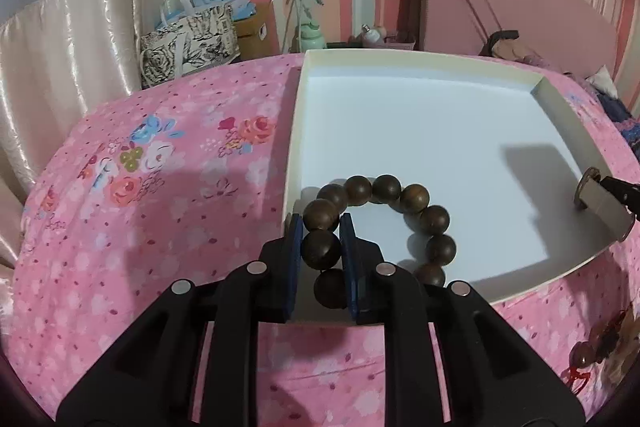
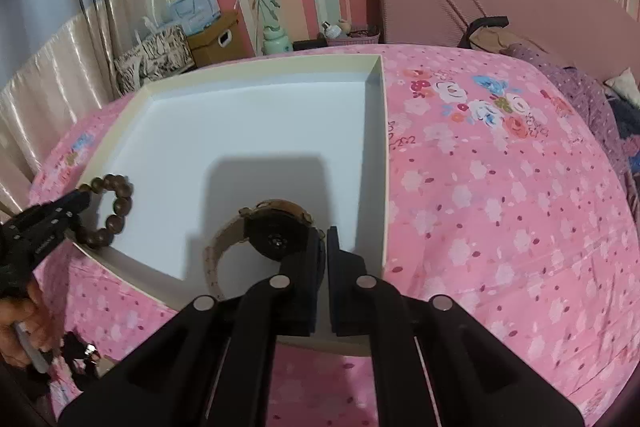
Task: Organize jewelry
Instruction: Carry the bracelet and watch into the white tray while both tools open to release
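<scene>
- Clearly, in the left wrist view, the left gripper [image 1: 320, 223] is clenched on the wooden bead bracelet [image 1: 380, 223]: one dark bead sits squeezed between the two blue pads [image 1: 295, 259], low in the centre of the frame.
- The rest of the bracelet loops forward and to the right, over the near left corner of the white tray [image 1: 420, 131]; whether the far beads touch the tray floor or hang just above it I cannot tell.
- At the right edge of this view the wristwatch [image 1: 592, 191] pokes into the tray, held by the right gripper [image 1: 618, 189].
- My judgement: the step in hand is setting both pieces into the tray, with the bracelet at the point of being lowered and let go.

- In the right wrist view, the right gripper [image 2: 325, 247] has its pads almost together at lower centre; the watch's strap seems pinched between them, though the contact itself is hidden behind the left pad.
- The wristwatch [image 2: 276, 231] shows its dark case back, with the pale strap curling to the lower left over the tray's near edge.
- At the left edge of the frame the left gripper [image 2: 78, 201] holds the bead bracelet [image 2: 114, 207] at the tray's [image 2: 260, 115] near left corner.
- The next move likely calls for lowering each piece until it lies on the tray floor, well apart from the other, then easing the jaws apart and drawing back without dragging beads or strap along.
</scene>
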`<act>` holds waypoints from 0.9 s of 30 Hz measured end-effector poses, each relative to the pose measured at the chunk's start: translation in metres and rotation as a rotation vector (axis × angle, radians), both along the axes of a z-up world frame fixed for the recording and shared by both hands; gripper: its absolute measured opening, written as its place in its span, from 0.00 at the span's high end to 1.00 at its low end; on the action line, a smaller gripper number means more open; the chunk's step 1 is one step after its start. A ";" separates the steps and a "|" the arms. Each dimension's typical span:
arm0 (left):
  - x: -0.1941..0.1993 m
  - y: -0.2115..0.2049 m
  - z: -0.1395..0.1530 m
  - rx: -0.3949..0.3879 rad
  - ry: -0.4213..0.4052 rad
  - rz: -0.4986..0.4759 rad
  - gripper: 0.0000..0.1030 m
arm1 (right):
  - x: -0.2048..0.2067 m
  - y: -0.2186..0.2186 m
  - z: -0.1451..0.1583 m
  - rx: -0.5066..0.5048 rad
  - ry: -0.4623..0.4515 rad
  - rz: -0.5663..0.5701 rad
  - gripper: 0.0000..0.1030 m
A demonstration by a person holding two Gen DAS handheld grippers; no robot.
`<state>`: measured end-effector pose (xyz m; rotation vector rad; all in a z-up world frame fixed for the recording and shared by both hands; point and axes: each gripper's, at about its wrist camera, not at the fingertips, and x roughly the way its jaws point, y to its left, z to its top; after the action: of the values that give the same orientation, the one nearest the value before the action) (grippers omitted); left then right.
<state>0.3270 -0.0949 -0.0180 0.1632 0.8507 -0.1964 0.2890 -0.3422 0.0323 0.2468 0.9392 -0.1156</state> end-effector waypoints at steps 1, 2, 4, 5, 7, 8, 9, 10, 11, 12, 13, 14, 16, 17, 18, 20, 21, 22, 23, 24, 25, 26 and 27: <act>-0.001 0.000 0.000 0.004 0.004 0.002 0.83 | 0.002 -0.001 0.000 0.000 0.007 -0.001 0.97; -0.002 -0.001 -0.001 0.018 0.004 -0.001 0.83 | 0.003 0.000 0.000 -0.002 0.012 0.001 0.97; -0.007 -0.003 -0.003 0.057 -0.007 -0.007 0.83 | 0.003 0.003 0.001 -0.011 0.028 0.005 0.97; -0.009 -0.003 -0.003 0.069 -0.012 -0.007 0.83 | 0.003 0.003 0.001 -0.008 0.034 0.005 0.97; -0.015 0.001 -0.004 0.078 -0.018 0.006 0.83 | 0.000 0.007 0.000 -0.005 0.040 0.006 0.97; -0.018 0.004 -0.003 0.078 -0.020 0.011 0.83 | -0.002 0.011 -0.001 -0.012 0.040 0.011 0.97; -0.020 0.007 -0.002 0.076 -0.020 0.018 0.83 | -0.004 0.015 -0.001 -0.021 0.038 0.018 0.97; -0.022 0.009 -0.001 0.076 -0.018 0.024 0.83 | -0.006 0.018 -0.001 -0.025 0.035 0.020 0.97; -0.023 0.012 -0.001 0.077 -0.015 0.030 0.83 | -0.008 0.022 -0.001 -0.036 0.031 0.022 0.97; -0.026 0.015 -0.001 0.076 -0.011 0.036 0.83 | -0.009 0.026 0.000 -0.049 0.028 0.027 0.98; -0.030 0.019 0.000 0.078 -0.006 0.043 0.83 | -0.010 0.033 0.001 -0.083 0.021 0.030 0.98; -0.032 0.023 0.001 0.075 -0.001 0.052 0.83 | -0.009 0.036 0.002 -0.108 0.017 0.030 0.98; -0.033 0.027 0.002 0.072 0.008 0.072 0.83 | -0.006 0.040 0.004 -0.146 0.008 0.023 0.99; -0.033 0.028 0.002 0.072 0.010 0.074 0.83 | -0.004 0.040 0.005 -0.152 0.005 0.014 0.99; -0.033 0.028 0.002 0.077 0.012 0.077 0.83 | -0.001 0.040 0.005 -0.152 0.007 0.010 0.99; -0.031 0.027 0.002 0.079 0.012 0.085 0.83 | 0.001 0.043 0.005 -0.173 0.008 0.007 0.99; -0.031 0.026 0.002 0.083 0.012 0.090 0.83 | 0.001 0.045 0.004 -0.183 0.008 0.010 0.99; -0.030 0.025 0.002 0.083 0.012 0.089 0.82 | 0.002 0.048 0.004 -0.186 0.011 0.019 0.99; -0.029 0.024 0.001 0.072 0.016 0.081 0.80 | 0.001 0.050 0.003 -0.190 0.013 0.020 0.98; -0.030 0.022 0.000 0.073 0.015 0.078 0.80 | 0.001 0.051 0.002 -0.190 0.013 0.022 0.98; -0.030 0.021 -0.001 0.077 0.014 0.076 0.80 | 0.000 0.051 0.002 -0.180 0.011 0.024 0.97; -0.031 0.021 -0.003 0.074 0.021 0.076 0.80 | -0.001 0.050 0.003 -0.167 0.007 0.024 0.97; -0.030 0.022 -0.005 0.061 0.035 0.084 0.81 | -0.002 0.049 0.005 -0.147 0.001 0.032 0.97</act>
<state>0.2972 -0.0734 -0.0231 0.1805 0.8973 -0.0946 0.2869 -0.2928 0.0372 0.0956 0.9306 -0.1549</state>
